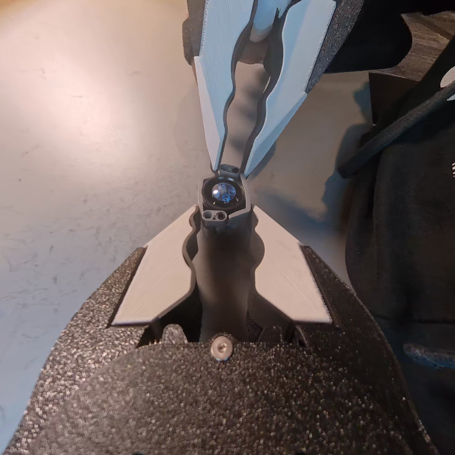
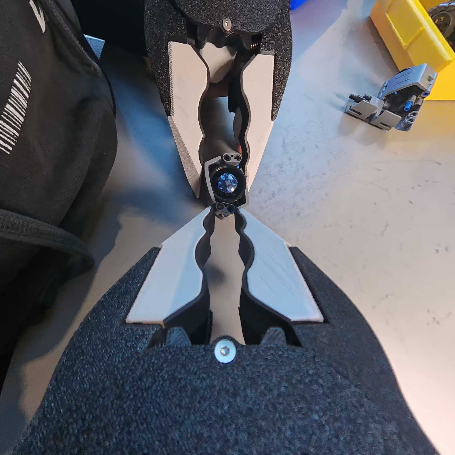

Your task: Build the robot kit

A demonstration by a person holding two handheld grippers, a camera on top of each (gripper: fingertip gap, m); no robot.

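Two grippers meet nose to nose over the pale worktop [image 2: 344, 246], sharing one small part between them. Left gripper [image 1: 222, 221]: fingers pinched in on the near end of the small grey-and-black toy part [image 1: 223, 197], tips touching its sides. Right gripper [image 2: 223, 209]: fingers drawn close on the opposite end, at the little grey connector with two holes; contact looks real but light. The part hangs above the worktop, not resting on it.

Handling, as a judgement: hard plastic, light, stiff, smooth enough to slip or twist out of a tip grip. It has a grey frame, a black round middle and a clear blue centre. The frame sides and the connector ends look the safest holds; the round centre offers nothing flat.

Farther off, in the right wrist view: a grey toy vehicle piece [image 2: 391, 98] lies on the worktop, well apart to the right, with a yellow bin [image 2: 413, 32] behind it. Dark clothing [image 2: 49, 123] of a person crowds the left side of that view, near the grippers. Nothing lies under the part.
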